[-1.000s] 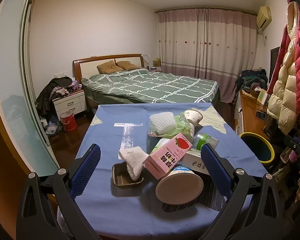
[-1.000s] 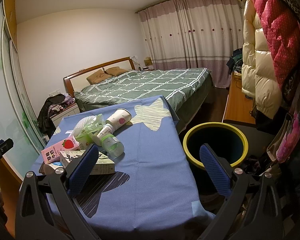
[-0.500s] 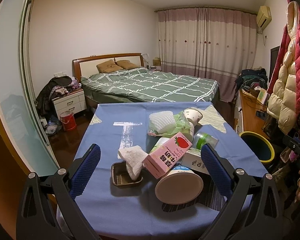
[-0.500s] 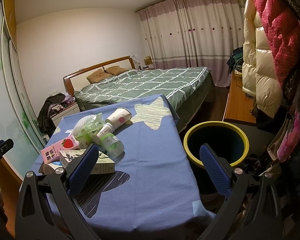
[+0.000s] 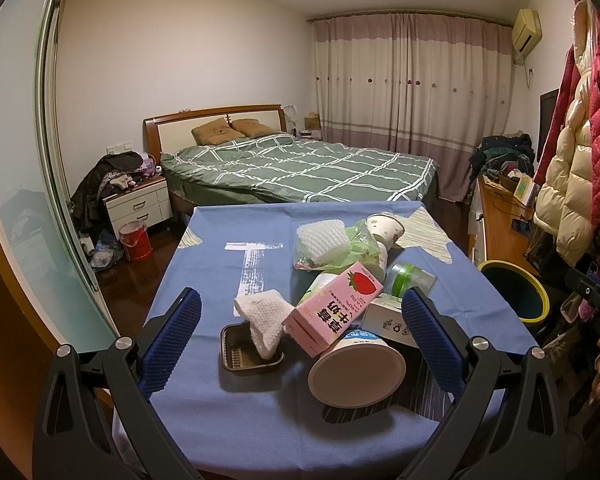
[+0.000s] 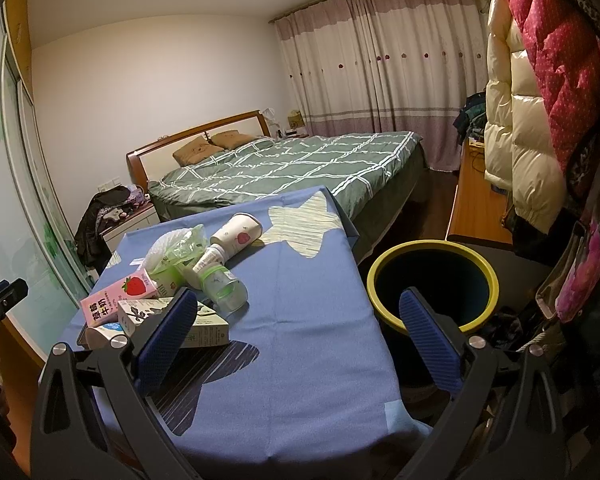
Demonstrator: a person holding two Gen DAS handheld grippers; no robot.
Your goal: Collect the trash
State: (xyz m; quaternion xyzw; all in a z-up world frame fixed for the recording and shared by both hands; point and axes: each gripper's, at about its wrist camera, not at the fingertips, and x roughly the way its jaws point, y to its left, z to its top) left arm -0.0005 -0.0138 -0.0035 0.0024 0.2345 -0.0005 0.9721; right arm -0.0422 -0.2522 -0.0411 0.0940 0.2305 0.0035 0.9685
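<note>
A pile of trash lies on the blue table: a pink strawberry milk carton, a tipped white tub, a small dark tray with a white tissue, a white box, a clear bottle, a green bag with foam net and a paper cup. My left gripper is open and empty, just in front of the pile. My right gripper is open and empty above the table's near right part. The carton, bottle and cup also show in the right wrist view.
A dark bin with a yellow rim stands on the floor right of the table; it also shows in the left wrist view. A bed lies behind the table. Coats hang at right. A nightstand and red bucket stand at left.
Almost nothing has changed; both grippers stay open and the views shift only very slightly.
</note>
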